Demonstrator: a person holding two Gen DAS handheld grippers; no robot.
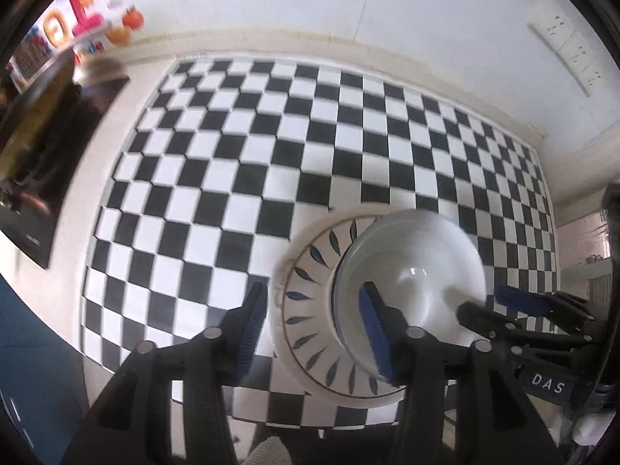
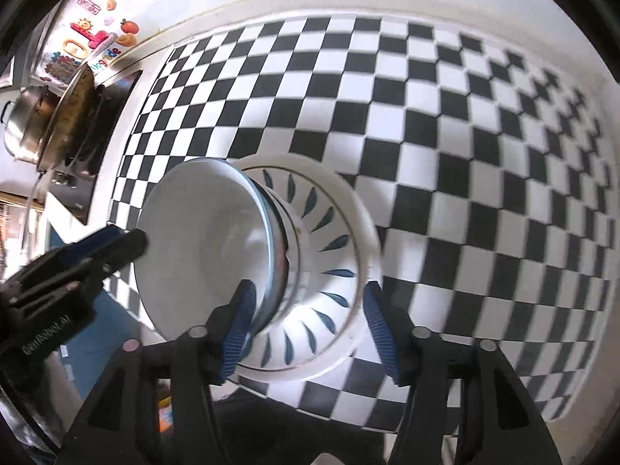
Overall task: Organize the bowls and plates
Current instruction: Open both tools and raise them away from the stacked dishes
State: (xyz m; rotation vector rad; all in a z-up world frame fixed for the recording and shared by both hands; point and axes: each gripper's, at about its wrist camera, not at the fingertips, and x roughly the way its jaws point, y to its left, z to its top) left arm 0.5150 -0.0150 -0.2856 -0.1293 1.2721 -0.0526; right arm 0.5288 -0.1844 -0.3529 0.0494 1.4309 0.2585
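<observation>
A white plate with blue leaf marks (image 1: 310, 310) (image 2: 333, 240) lies near the front edge of the checkered cloth. A plain white bowl (image 1: 418, 267) (image 2: 209, 248) sits in it. My left gripper (image 1: 316, 333) is open, its fingers astride the plate's left rim and the bowl's near wall. My right gripper (image 2: 306, 329) is open, its fingers astride the plate's near rim beside the bowl. The right gripper also shows in the left wrist view (image 1: 500, 310), and the left gripper in the right wrist view (image 2: 116, 242), each close to the bowl's rim.
The black-and-white checkered cloth (image 1: 271, 147) (image 2: 465, 135) covers the counter up to the white wall. A black stove (image 1: 50, 147) with a steel pot (image 2: 27, 128) and a pan (image 2: 73, 108) stands at the left. Wall sockets (image 1: 569, 50) are at the back right.
</observation>
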